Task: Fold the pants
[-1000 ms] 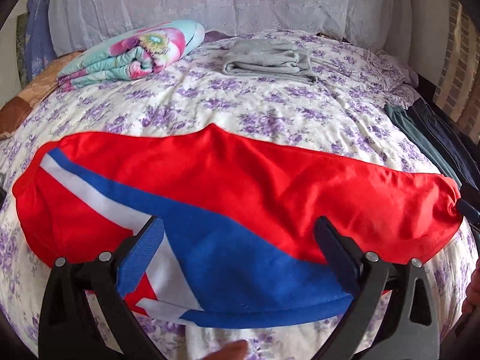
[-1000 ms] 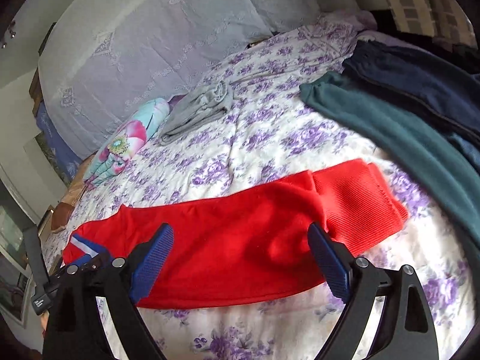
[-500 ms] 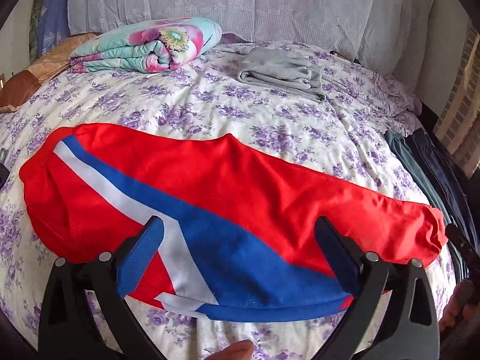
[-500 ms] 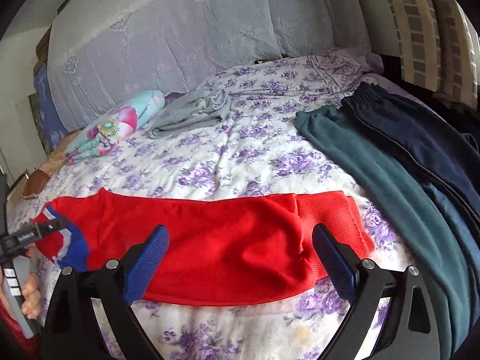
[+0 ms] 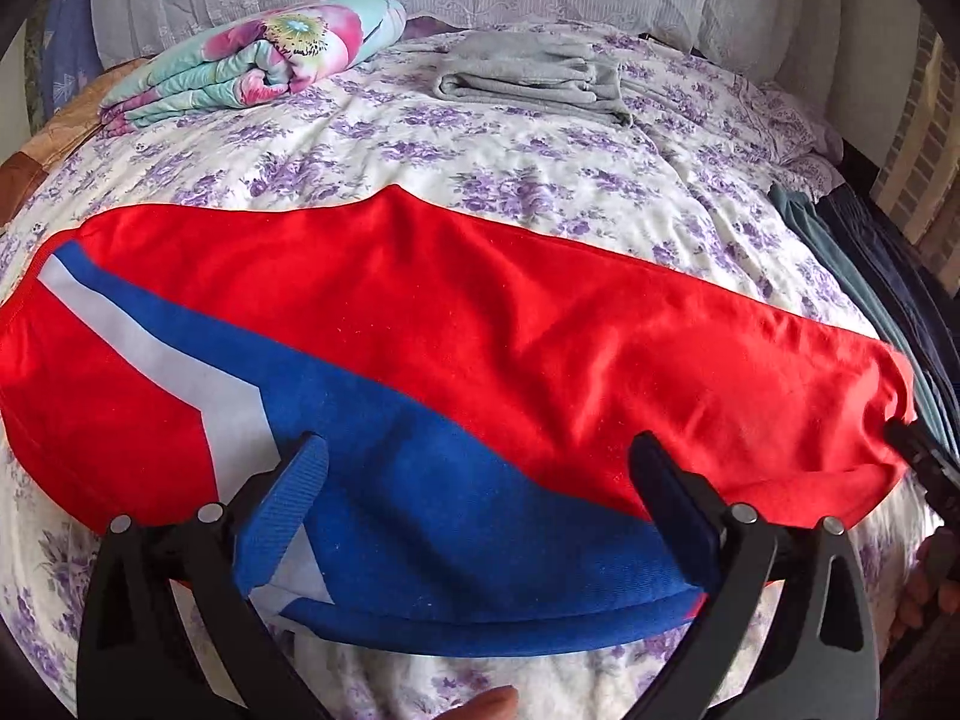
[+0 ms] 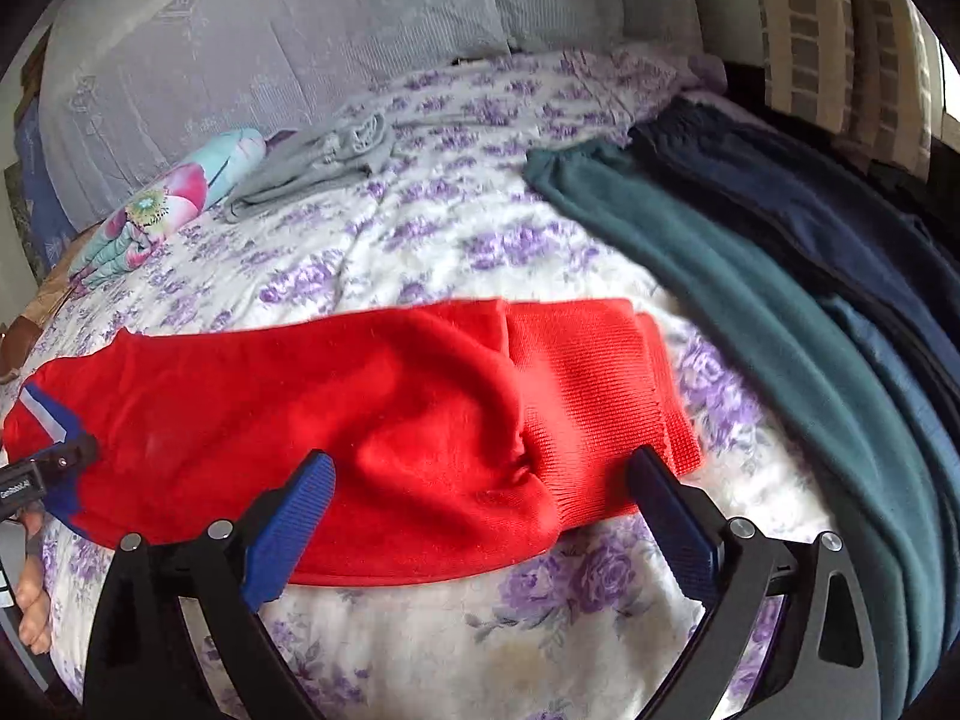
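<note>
Left wrist view: your left gripper [image 5: 477, 504] hovers low over the blue panel of the red pants [image 5: 510, 324], fingers spread wide, gripping nothing; pants lie flat across the floral bedspread [image 5: 480, 150]. Right wrist view: your right gripper [image 6: 480, 510] sits spread apart above the ribbed cuff end, holding nothing.

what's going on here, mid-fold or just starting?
A person with a handheld gripper in each hand is working on red pants with a blue-and-white panel, laid flat across the floral bedspread with the legs stacked. The left gripper is open over the blue-panel end, the right gripper open over the ribbed cuffs. Neither grips fabric. A folded grey garment and a rolled floral blanket lie farther back; green pants and navy pants lie alongside.
</note>
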Action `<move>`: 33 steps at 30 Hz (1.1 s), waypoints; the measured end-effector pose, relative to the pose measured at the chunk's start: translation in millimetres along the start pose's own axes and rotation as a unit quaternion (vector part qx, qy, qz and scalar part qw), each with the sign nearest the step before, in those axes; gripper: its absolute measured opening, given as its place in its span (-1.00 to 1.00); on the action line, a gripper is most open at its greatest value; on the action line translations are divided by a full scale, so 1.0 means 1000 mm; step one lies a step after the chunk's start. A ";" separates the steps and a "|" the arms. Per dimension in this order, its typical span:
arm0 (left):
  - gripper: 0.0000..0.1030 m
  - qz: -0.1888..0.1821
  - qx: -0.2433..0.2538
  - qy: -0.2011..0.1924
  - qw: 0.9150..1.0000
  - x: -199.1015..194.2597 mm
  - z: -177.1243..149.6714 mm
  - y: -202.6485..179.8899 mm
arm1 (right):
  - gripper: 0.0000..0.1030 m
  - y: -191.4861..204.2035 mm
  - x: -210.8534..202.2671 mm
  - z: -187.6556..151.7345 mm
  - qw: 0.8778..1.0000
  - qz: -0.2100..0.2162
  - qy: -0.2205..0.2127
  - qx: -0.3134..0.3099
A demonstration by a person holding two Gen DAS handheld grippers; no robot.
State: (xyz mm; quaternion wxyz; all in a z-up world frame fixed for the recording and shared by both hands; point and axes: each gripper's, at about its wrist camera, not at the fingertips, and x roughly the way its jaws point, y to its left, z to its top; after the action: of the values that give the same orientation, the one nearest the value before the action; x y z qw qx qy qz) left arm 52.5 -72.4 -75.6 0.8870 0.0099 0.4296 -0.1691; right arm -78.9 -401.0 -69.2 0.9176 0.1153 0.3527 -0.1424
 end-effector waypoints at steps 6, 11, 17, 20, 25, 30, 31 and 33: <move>0.90 -0.004 -0.025 -0.051 0.998 -0.032 0.025 0.010 | 0.92 -0.010 -0.032 0.001 0.996 0.016 -0.073 0.045; 0.90 0.030 -0.015 -0.005 0.999 0.003 0.022 0.004 | 0.93 -0.009 -0.003 -0.003 0.999 -0.002 -0.001 0.035; 0.90 0.052 0.009 -0.007 0.999 0.004 0.013 -0.002 | 0.93 0.001 -0.028 0.001 0.998 0.002 -0.059 0.022; 0.90 0.040 0.000 -0.025 0.999 -0.013 0.013 -0.002 | 0.93 0.007 -0.049 0.006 0.995 0.017 -0.095 0.021; 0.90 0.039 0.007 -0.062 0.997 -0.040 0.010 -0.011 | 0.93 0.026 -0.062 0.006 0.994 0.032 -0.105 -0.014; 0.90 0.033 0.010 -0.072 0.997 -0.056 0.006 -0.018 | 0.93 0.033 -0.070 -0.002 0.993 0.041 -0.106 -0.028; 0.90 0.032 0.011 -0.074 0.997 -0.058 0.006 -0.020 | 0.93 0.032 -0.072 -0.003 0.993 0.040 -0.107 -0.027; 0.90 0.033 0.015 -0.077 0.996 -0.060 0.004 -0.023 | 0.93 0.027 -0.075 -0.005 0.993 0.038 -0.108 -0.024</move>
State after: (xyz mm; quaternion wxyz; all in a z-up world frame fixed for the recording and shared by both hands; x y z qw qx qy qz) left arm 14.3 -77.2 -24.1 0.9224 0.0242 0.3565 -0.1463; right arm -126.1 -360.5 -18.8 0.9575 0.0908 0.2502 -0.1108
